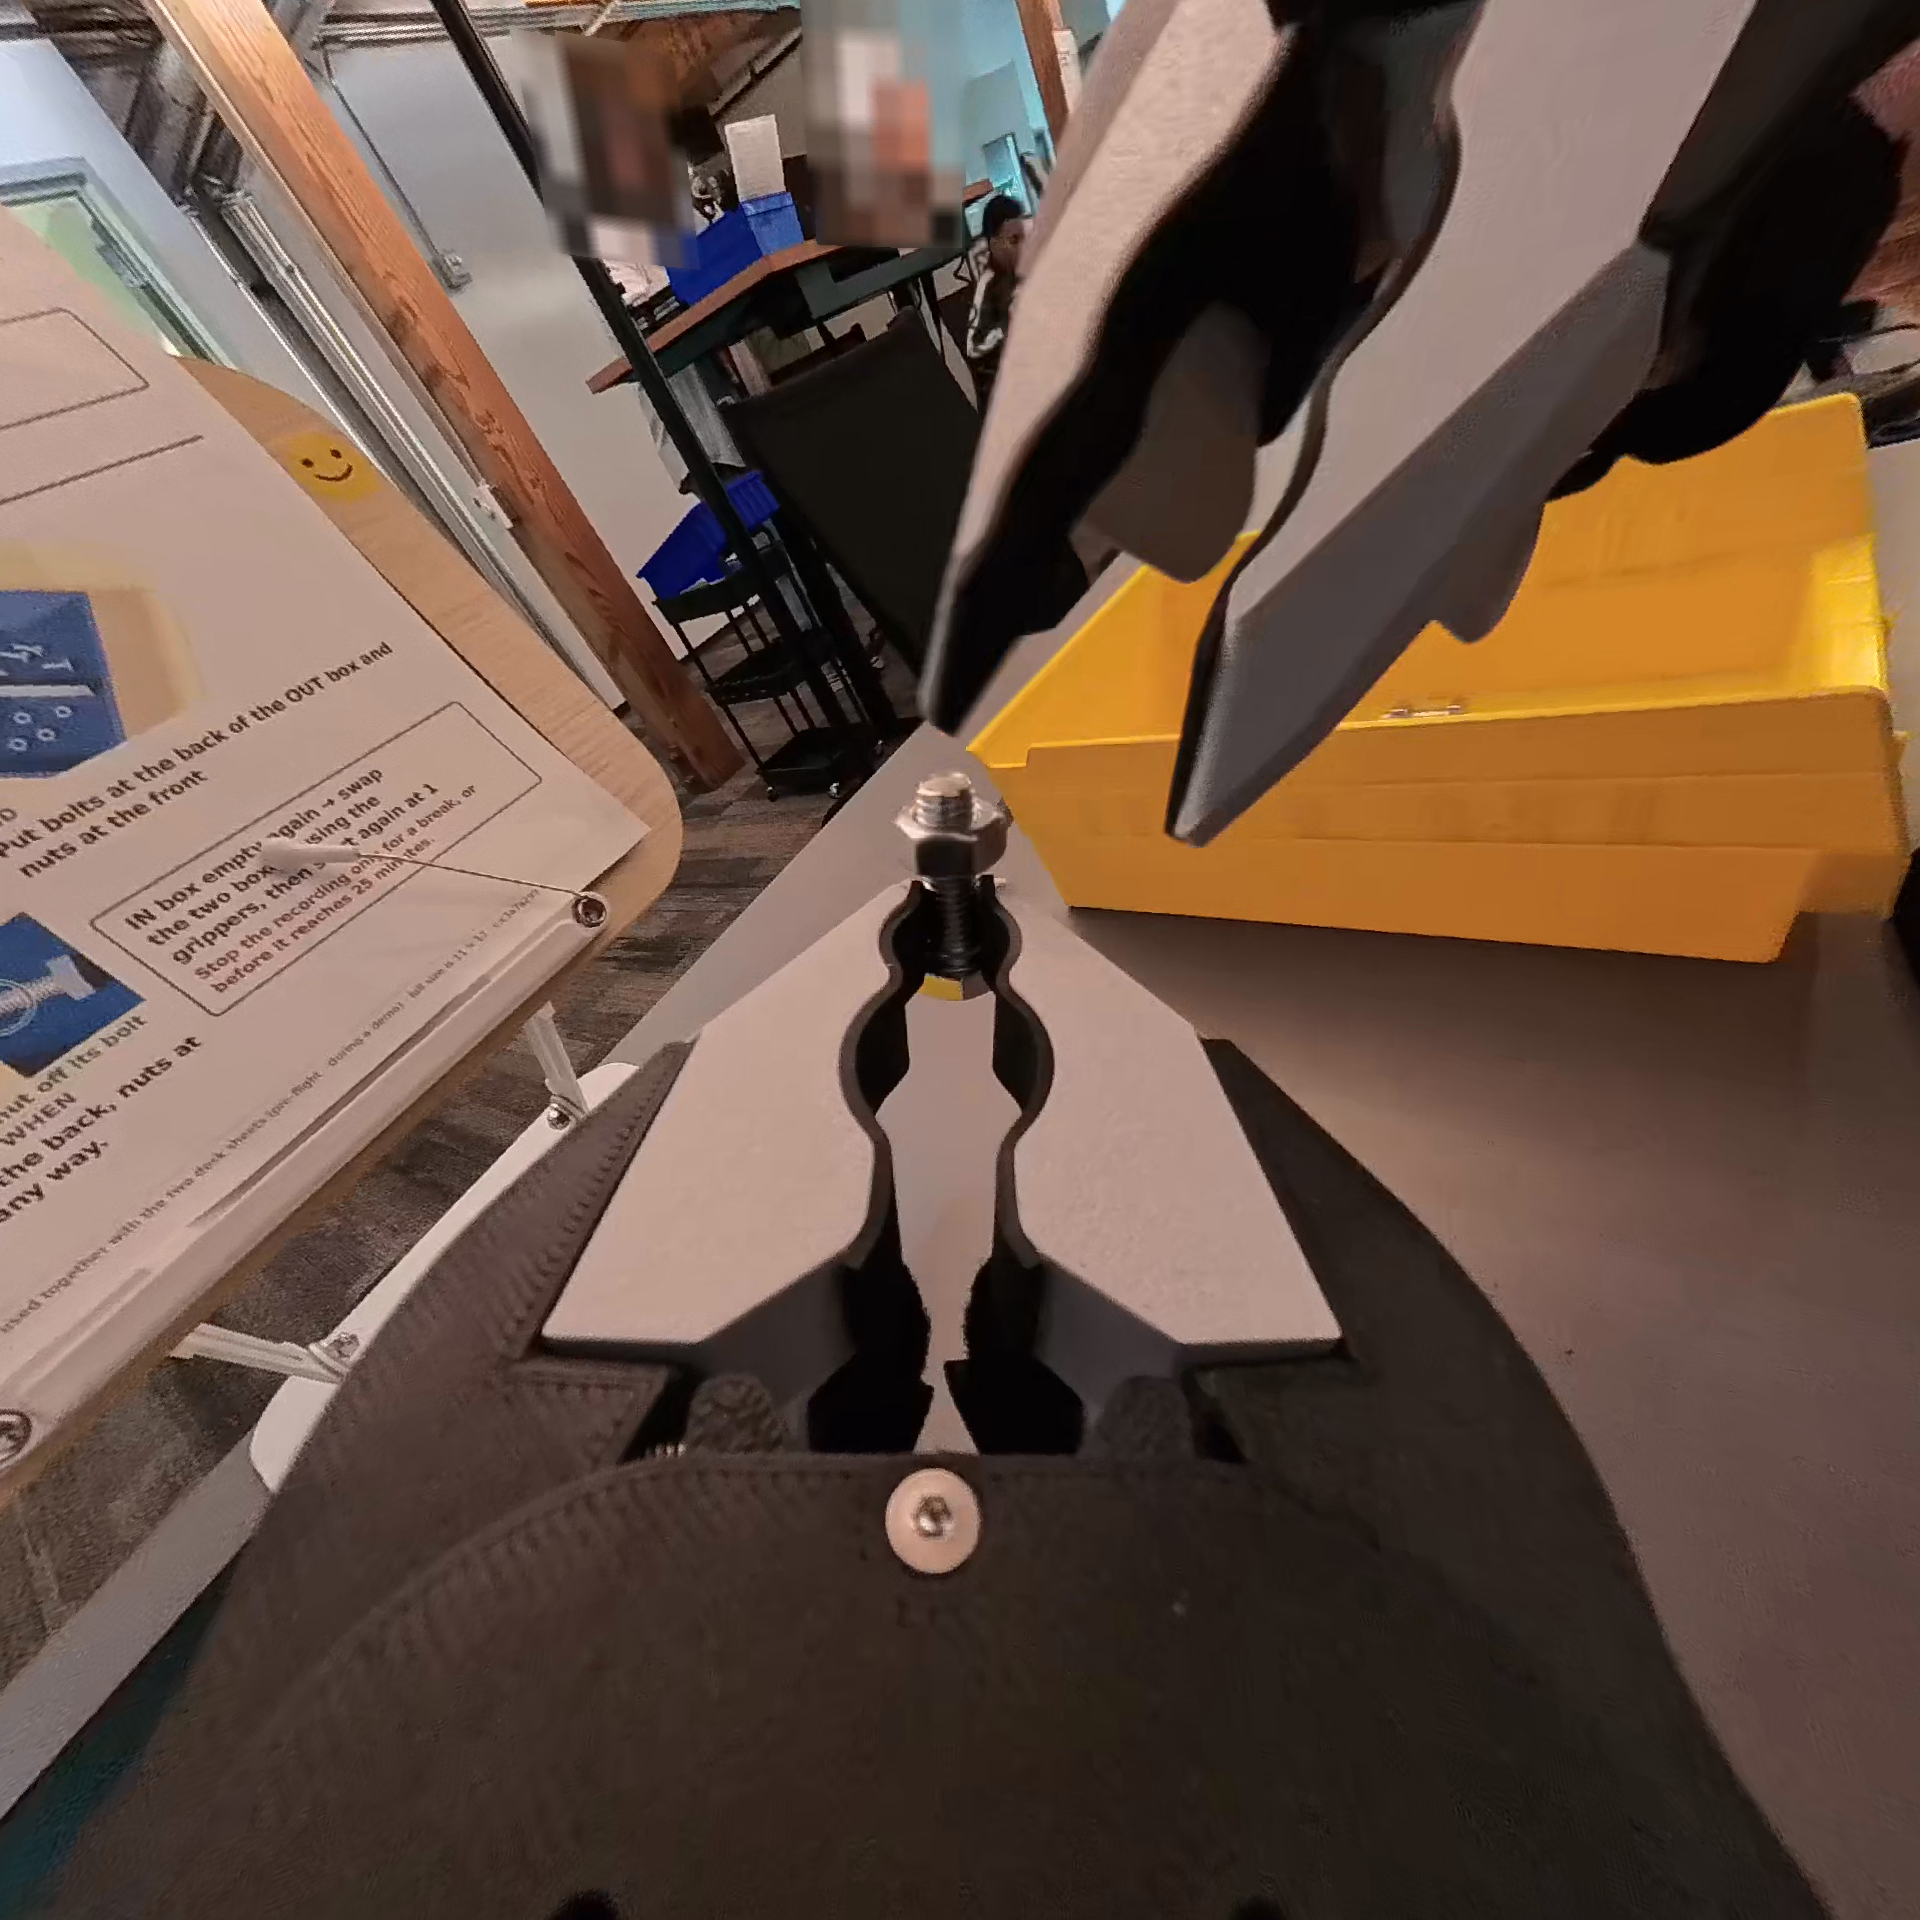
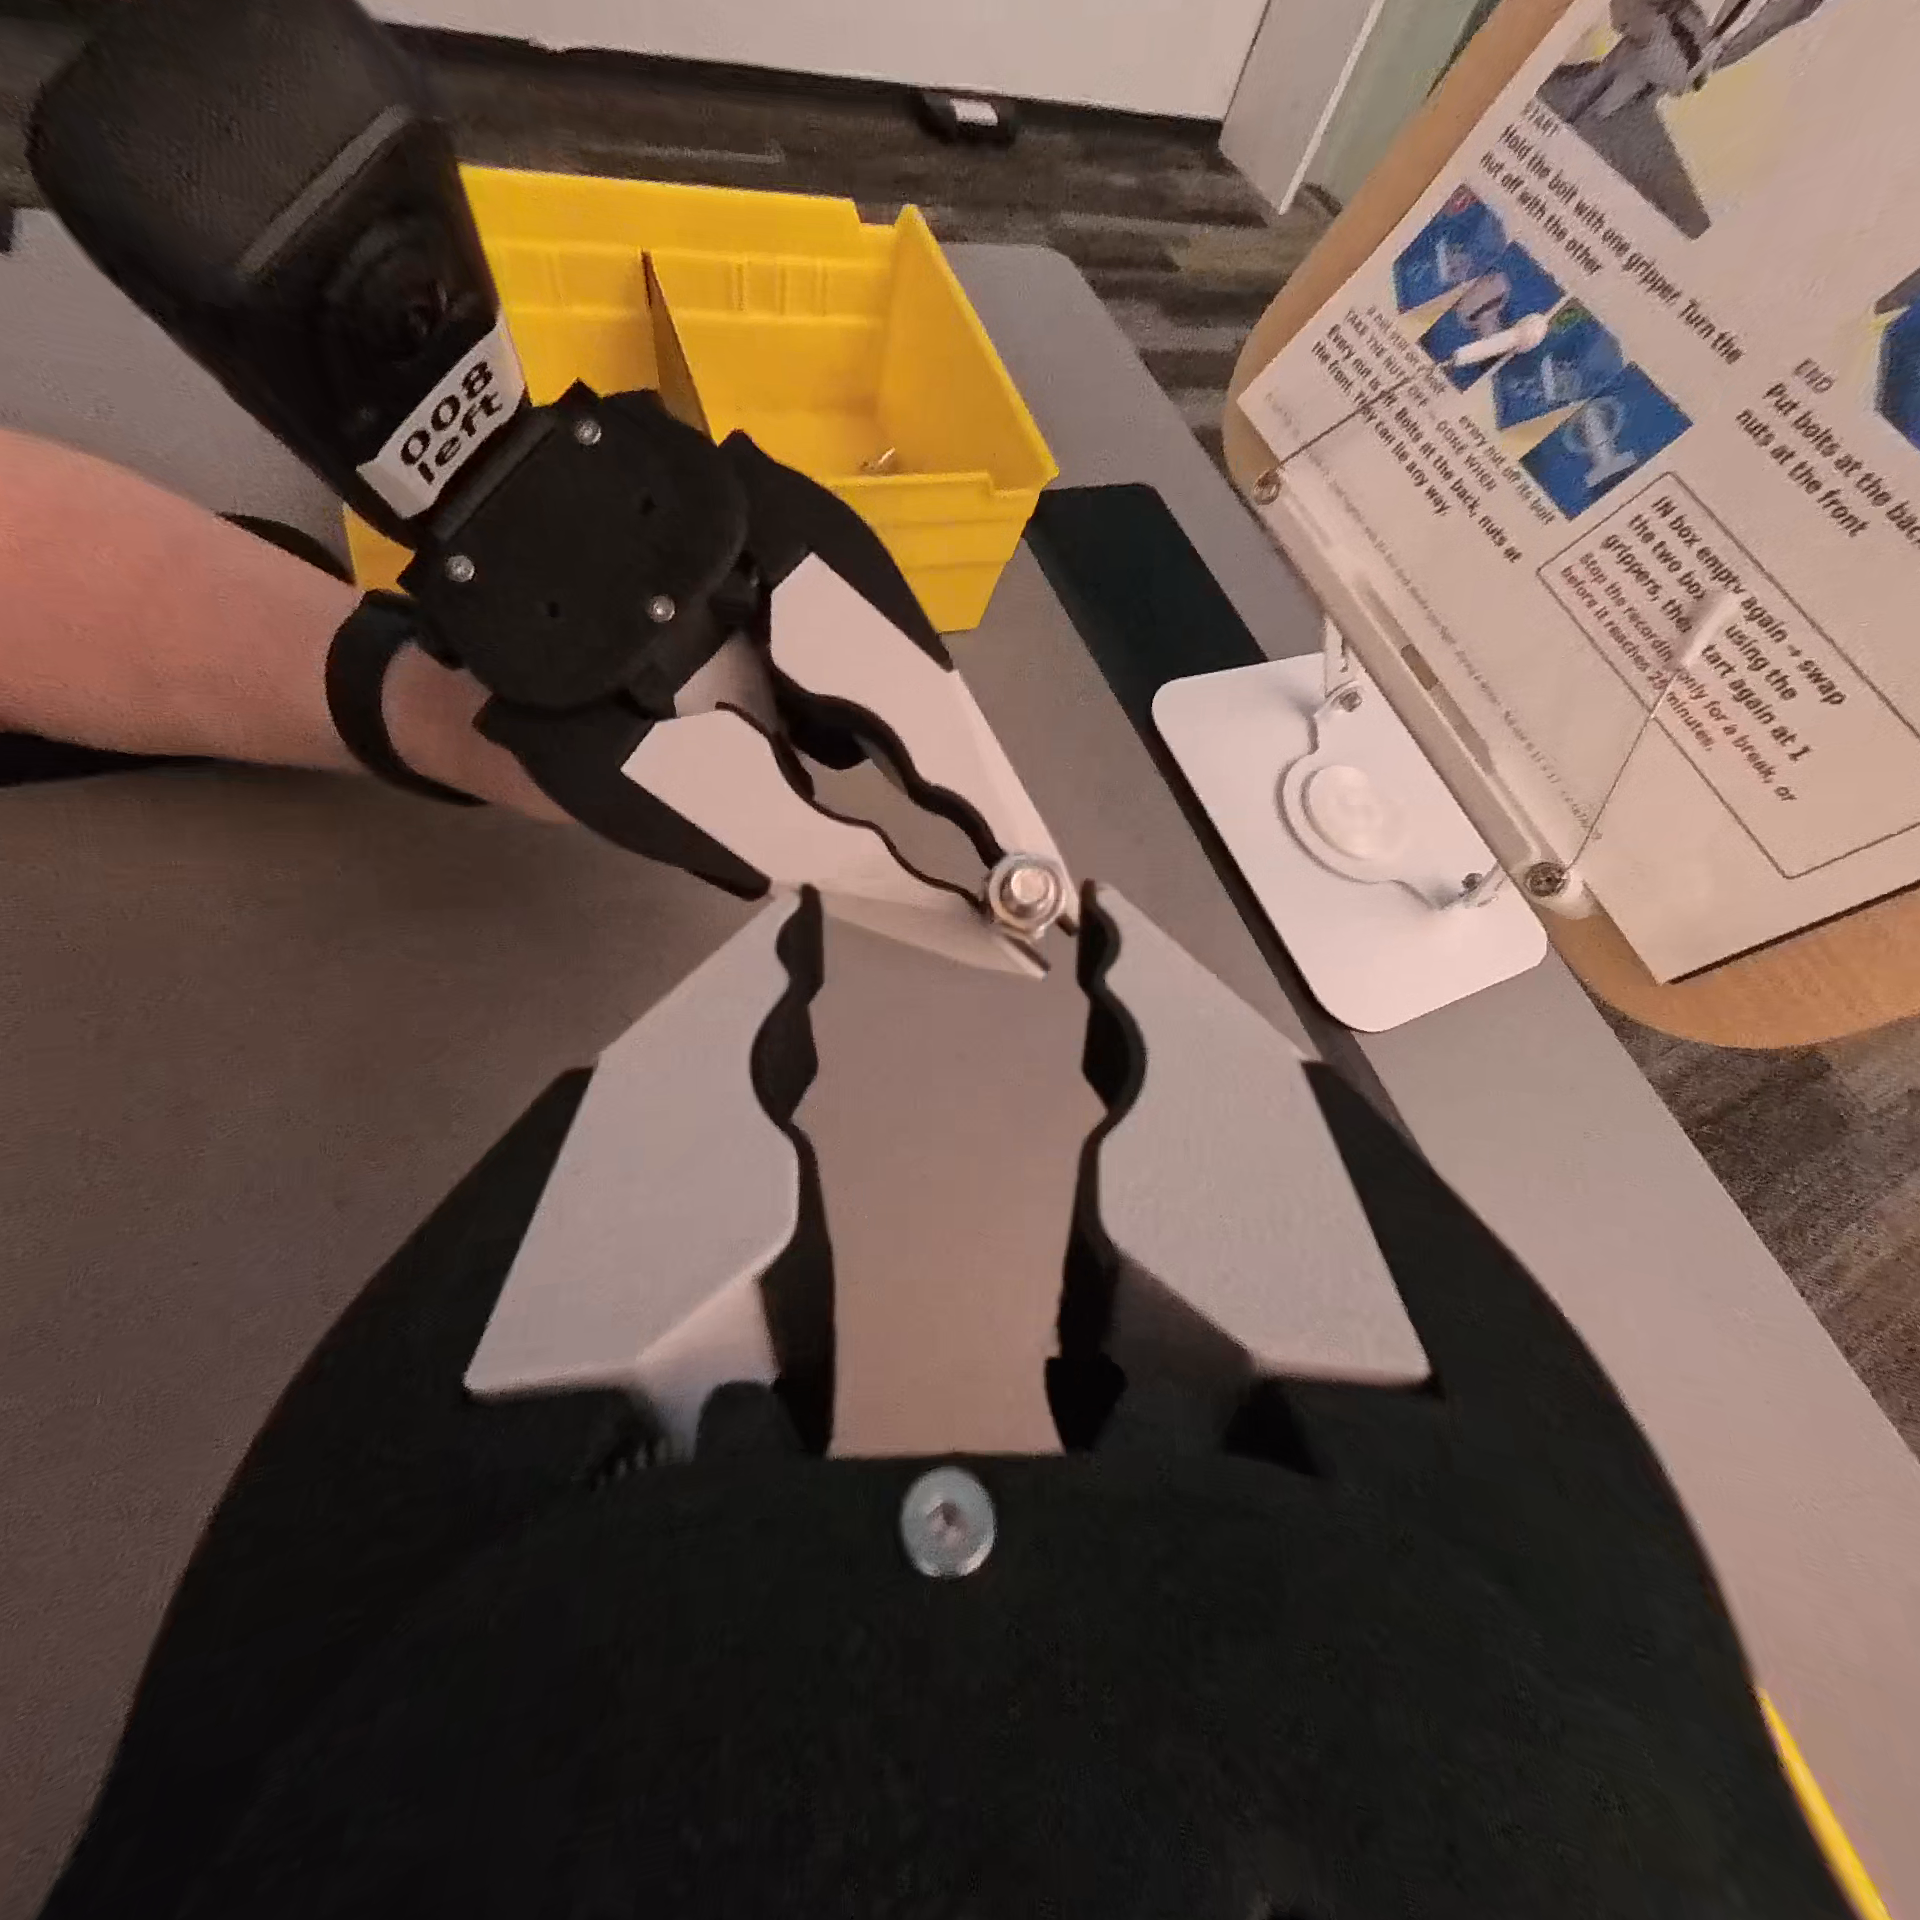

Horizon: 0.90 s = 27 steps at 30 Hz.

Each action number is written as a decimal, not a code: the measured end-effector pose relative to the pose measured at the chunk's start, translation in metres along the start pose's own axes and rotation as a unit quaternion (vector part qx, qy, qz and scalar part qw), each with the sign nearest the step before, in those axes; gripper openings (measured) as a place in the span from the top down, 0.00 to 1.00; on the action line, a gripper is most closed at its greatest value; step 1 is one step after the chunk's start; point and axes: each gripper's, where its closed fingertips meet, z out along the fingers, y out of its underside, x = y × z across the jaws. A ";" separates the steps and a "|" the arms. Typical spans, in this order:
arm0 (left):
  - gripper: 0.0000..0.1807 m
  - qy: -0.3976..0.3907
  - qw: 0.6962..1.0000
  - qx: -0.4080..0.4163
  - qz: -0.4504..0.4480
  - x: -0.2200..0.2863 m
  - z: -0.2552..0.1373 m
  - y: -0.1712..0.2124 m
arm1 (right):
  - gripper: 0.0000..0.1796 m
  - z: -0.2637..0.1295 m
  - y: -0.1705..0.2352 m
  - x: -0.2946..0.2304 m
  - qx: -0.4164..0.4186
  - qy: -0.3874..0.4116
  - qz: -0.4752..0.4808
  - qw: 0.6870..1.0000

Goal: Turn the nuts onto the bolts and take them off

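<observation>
My left gripper [image 1: 951, 925] is shut on the threaded shank of a bolt [image 1: 951, 935] and holds it upright above the grey table [image 1: 1455, 1143]. A silver hex nut [image 1: 951, 836] sits near the bolt's top end. My right gripper [image 1: 1065, 774] is open, with its tips just above the nut and not touching it. In the right wrist view the right gripper [image 2: 945, 914] is spread wide. The nut [image 2: 1006, 906] lies just past its tips, closer to the right finger, and the left gripper [image 2: 1023, 925] reaches in from the upper left. The bolt head is hidden.
A yellow divided bin [image 2: 966, 343] stands on the table behind the grippers, with a few small metal parts in it; it also shows in the left wrist view [image 1: 1558, 810]. A wooden instruction board [image 2: 1662, 468] on a white stand [image 2: 1351, 831] stands at the table edge. A person's forearm [image 2: 156, 613] holds the left gripper.
</observation>
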 end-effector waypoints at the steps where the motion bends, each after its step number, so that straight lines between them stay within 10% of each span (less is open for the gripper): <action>1: 0.96 0.001 1.000 0.000 0.003 0.001 0.000 0.000 | 0.69 0.002 -0.001 0.001 0.004 0.002 -0.002 1.000; 6: 0.96 0.003 1.000 -0.002 0.009 0.003 0.000 -0.001 | 0.68 0.009 0.014 -0.008 -0.041 -0.007 -0.034 0.999; 8: 0.96 -0.005 1.000 -0.006 0.005 -0.001 0.000 0.002 | 0.93 0.002 0.023 -0.022 -0.063 -0.053 -0.038 0.996; 15: 0.96 0.009 1.000 -0.003 0.000 0.004 0.001 -0.001 | 0.70 0.001 0.002 0.003 0.001 0.007 -0.018 1.000; 19: 0.96 0.004 1.000 -0.008 0.004 0.003 0.001 0.000 | 0.72 0.007 0.014 -0.008 -0.037 -0.008 -0.040 0.999; 21: 0.96 -0.009 1.000 -0.010 -0.005 -0.003 0.001 0.002 | 0.96 0.001 0.023 -0.029 -0.060 -0.073 -0.039 0.995; 27: 0.96 0.018 0.999 0.016 -0.043 -0.001 -0.002 -0.007 | 0.77 -0.001 -0.002 -0.001 0.013 -0.007 -0.009 1.000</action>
